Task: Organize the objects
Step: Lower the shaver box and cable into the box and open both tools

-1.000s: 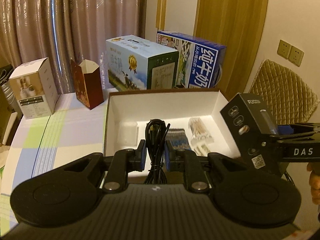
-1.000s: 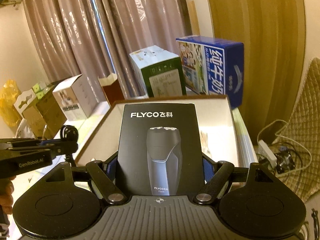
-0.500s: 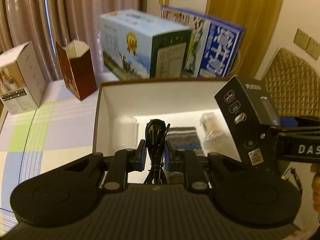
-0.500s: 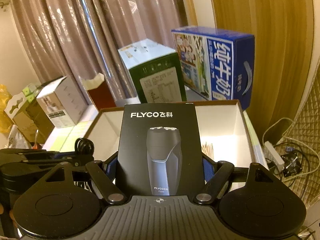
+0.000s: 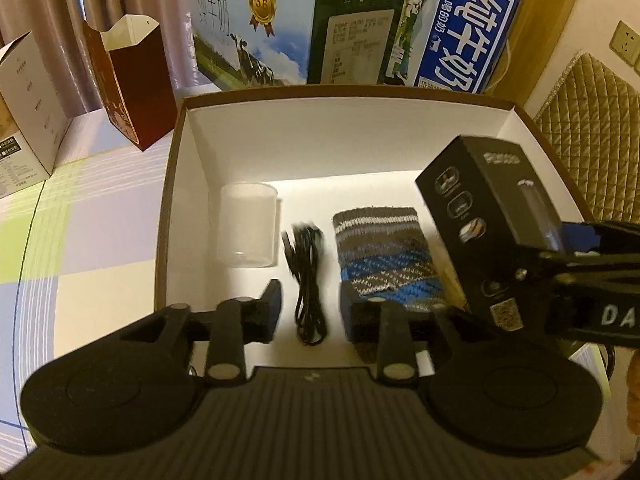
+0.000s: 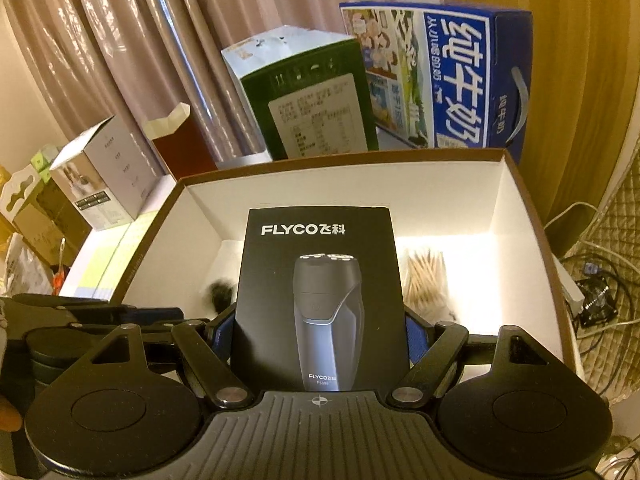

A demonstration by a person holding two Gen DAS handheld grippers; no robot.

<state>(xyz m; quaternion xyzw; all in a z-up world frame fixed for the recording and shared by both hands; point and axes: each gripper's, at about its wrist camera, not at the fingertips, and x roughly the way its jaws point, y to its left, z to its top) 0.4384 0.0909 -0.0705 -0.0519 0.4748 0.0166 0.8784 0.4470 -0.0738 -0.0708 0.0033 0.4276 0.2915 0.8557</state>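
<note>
An open white box with a brown rim [image 5: 172, 168] holds a clear plastic cup [image 5: 246, 230], a black coiled cable [image 5: 306, 276], a striped knitted pouch [image 5: 382, 254] and a bag of cotton swabs [image 6: 426, 280]. My left gripper [image 5: 310, 308] is open over the box's near end, its jaws apart on either side of the cable. My right gripper [image 6: 320, 328] is shut on a black FLYCO shaver box [image 6: 320, 300], held upright above the right part of the white box; the shaver box also shows in the left wrist view [image 5: 492, 240].
Two milk cartons, a green one [image 5: 292, 24] and a blue one [image 5: 460, 36], stand behind the box. A dark red paper box [image 5: 132, 84] and a white carton [image 5: 24, 112] stand at the left on the checked tablecloth. Cables lie on the floor [image 6: 596, 300] at the right.
My left gripper has moved forward over the box and opened; the black cable it held now lies in the box. The right gripper has carried the shaver box forward over the box.
</note>
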